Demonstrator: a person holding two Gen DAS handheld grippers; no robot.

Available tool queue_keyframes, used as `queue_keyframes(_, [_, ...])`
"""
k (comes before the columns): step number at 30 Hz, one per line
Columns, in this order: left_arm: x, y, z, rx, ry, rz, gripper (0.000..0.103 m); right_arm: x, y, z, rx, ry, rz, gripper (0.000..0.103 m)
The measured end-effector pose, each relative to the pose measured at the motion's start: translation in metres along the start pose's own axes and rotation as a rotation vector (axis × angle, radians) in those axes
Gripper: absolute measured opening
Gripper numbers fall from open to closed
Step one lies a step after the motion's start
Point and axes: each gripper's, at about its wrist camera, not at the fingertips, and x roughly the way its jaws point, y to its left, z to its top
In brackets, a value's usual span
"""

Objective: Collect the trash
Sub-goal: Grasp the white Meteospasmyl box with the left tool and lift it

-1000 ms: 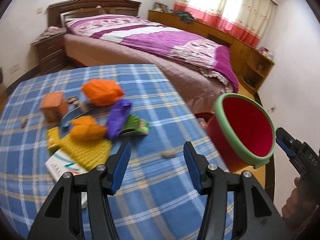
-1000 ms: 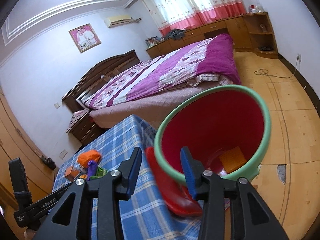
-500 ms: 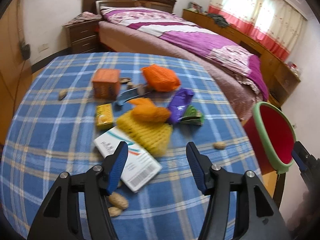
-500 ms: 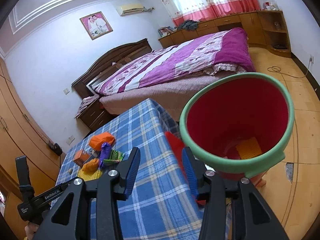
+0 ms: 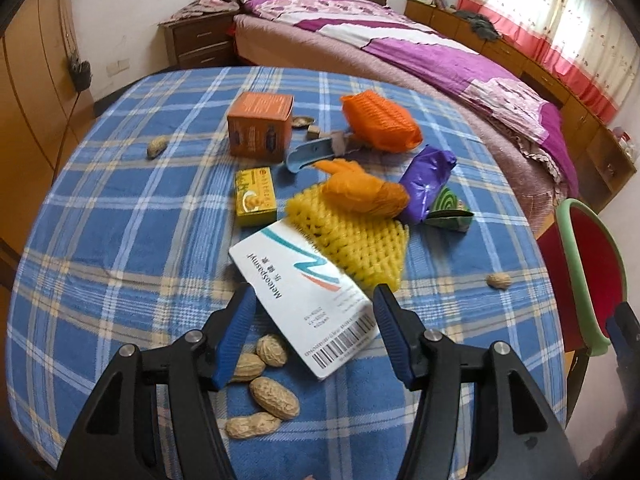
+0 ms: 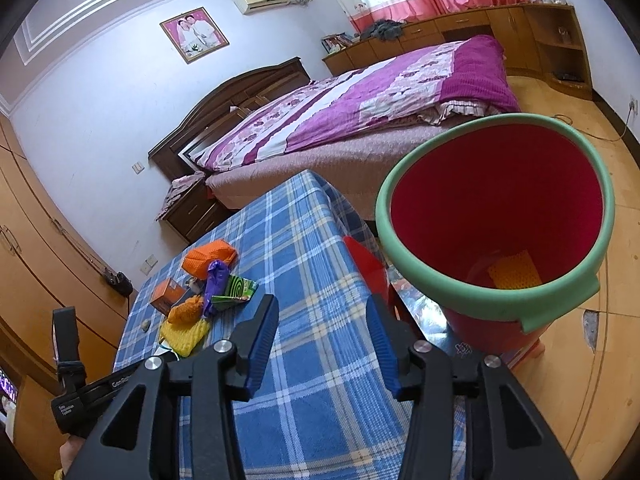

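While trash lies heaped on the counter point(image 5: 120, 240), the left gripper point(image 5: 312, 332) hangs with open jaws astride the white carton point(image 5: 304, 296), nothing pinched yet.
From the left wrist view, that carton rests partly on the yellow foam net point(image 5: 360, 240), with peanuts point(image 5: 264, 376) just beside it; a slanted bite may skid off the flat card or drag the net along and scatter the shells. From the right wrist view, the right gripper point(image 6: 322, 344) stands open and empty above the blue checked cloth, and the red bin point(image 6: 496, 216) sits off the counter's edge with a yellow scrap inside, so a careless drop could miss its green rim. A bed point(image 6: 360, 104) and wooden floor lie beyond.
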Motion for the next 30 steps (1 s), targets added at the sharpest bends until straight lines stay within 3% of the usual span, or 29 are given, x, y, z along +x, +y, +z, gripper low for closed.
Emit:
queue_keyframes(11, [0.018,-0.006,0.003,-0.017,0.024,0.008,0.065,0.010,-0.001,-0.002,0.004,0.028,-0.003,0.049])
queue_keyframes(19, [0.020,-0.011,0.000,0.046,-0.002,0.026,0.065,0.011,0.002,-0.005,-0.006,0.040,-0.002,0.049])
queue_keyframes(25, [0.012,-0.003,-0.004,0.051,-0.002,-0.039,0.057,0.013,0.012,-0.005,-0.026,0.050,0.001,0.049])
queue_keyframes(30, [-0.004,0.005,-0.008,0.064,-0.027,-0.082,0.057,0.018,0.025,-0.007,-0.060,0.066,0.007,0.049])
